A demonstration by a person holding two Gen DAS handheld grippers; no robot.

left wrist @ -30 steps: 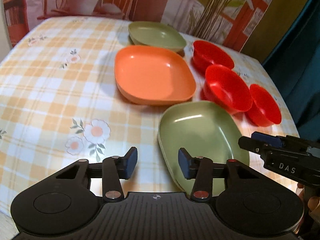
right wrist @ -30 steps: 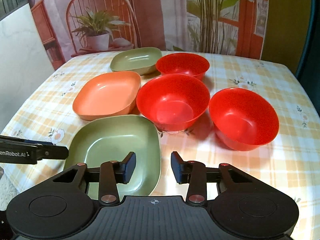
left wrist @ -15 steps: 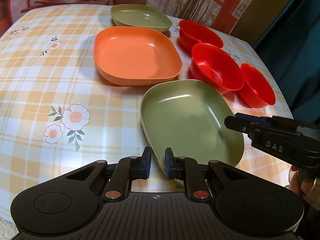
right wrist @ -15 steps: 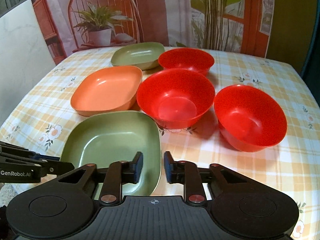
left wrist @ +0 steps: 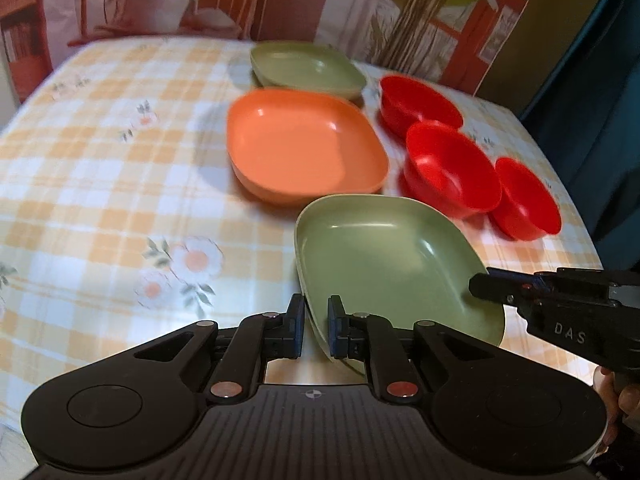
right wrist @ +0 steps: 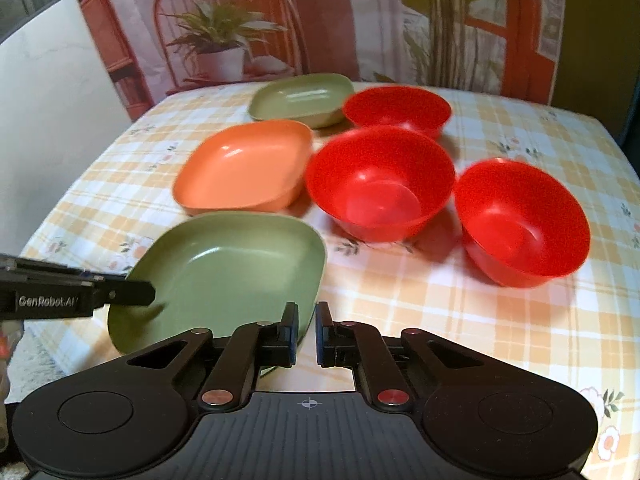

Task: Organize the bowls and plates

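Observation:
The near green plate [left wrist: 384, 264] [right wrist: 224, 276] sits at the table's front edge, held from both sides. My left gripper [left wrist: 316, 328] [right wrist: 148, 292] is shut on its left near rim. My right gripper [right wrist: 307, 334] [left wrist: 480, 286] has the right rim between its pads, and its jaws are closing onto it. Behind lie an orange plate [left wrist: 304, 152] [right wrist: 244, 168] and a second green plate [left wrist: 308, 66] [right wrist: 304, 98]. Three red bowls [right wrist: 396, 108] [right wrist: 380, 184] [right wrist: 520, 224] stand in a row to the right of the plates.
A yellow checked tablecloth [left wrist: 100, 168] with flower prints covers the table. A printed backdrop [right wrist: 224, 40] showing a chair and plants hangs behind it. Part of a hand [left wrist: 628, 400] shows under the right gripper. The nearest red bowl [left wrist: 524, 200] stands close to the table's right edge.
Both grippers' jaws went from open to closed on the near green plate's rim, left gripper on the left side, right gripper on the right. The other dishes have not moved.

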